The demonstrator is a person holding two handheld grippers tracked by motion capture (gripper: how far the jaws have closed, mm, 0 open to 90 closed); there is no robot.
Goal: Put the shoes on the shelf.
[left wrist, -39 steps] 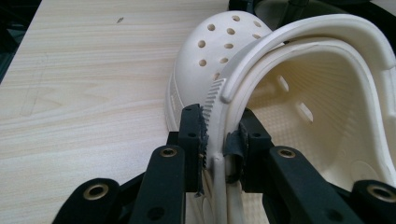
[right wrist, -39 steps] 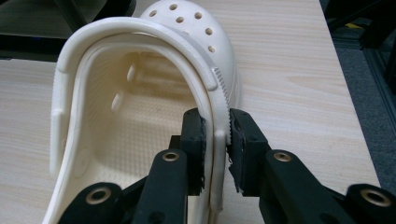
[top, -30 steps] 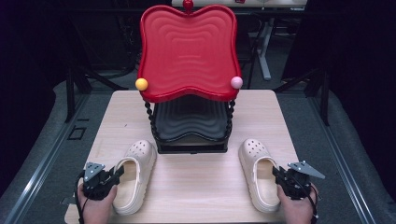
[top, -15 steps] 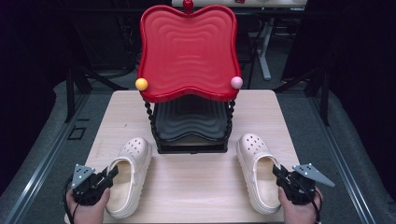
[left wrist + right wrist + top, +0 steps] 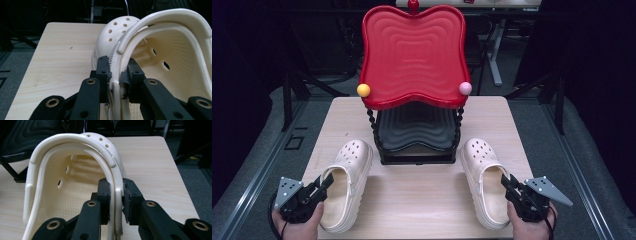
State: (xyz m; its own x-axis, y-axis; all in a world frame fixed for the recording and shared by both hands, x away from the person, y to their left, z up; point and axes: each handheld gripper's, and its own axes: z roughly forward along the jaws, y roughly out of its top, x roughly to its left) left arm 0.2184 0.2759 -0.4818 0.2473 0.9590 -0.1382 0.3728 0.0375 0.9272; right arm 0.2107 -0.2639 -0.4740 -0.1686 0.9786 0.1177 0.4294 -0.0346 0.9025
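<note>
Nearest to me, both of my tools are clamped on shoes. My left gripper (image 5: 323,183) has its jaws pressed on the outer side wall and strap of the left clog (image 5: 346,181), one pad outside, one inside the heel opening; the left gripper view shows the rim pinched tight between them. My right gripper (image 5: 508,183) grips the right clog (image 5: 483,179) the same way, at the outer rim near the heel.

What has changed over the last second: both hands have drawn back toward the near edge and come up a little, and the clogs have come with them. The left clog now sits turned, toe pointing far and right, heel out past where it lay; the right one has slid nearer too. I judge the grips are holding and the lift is under way.

Farther off, in the middle of the table (image 5: 417,200), stands the two-tier rack (image 5: 414,125): a black lower shelf (image 5: 414,132), a red top tray (image 5: 412,55). It sits between the two toes, untouched, and looks like the place these shoes are bound for.
</note>
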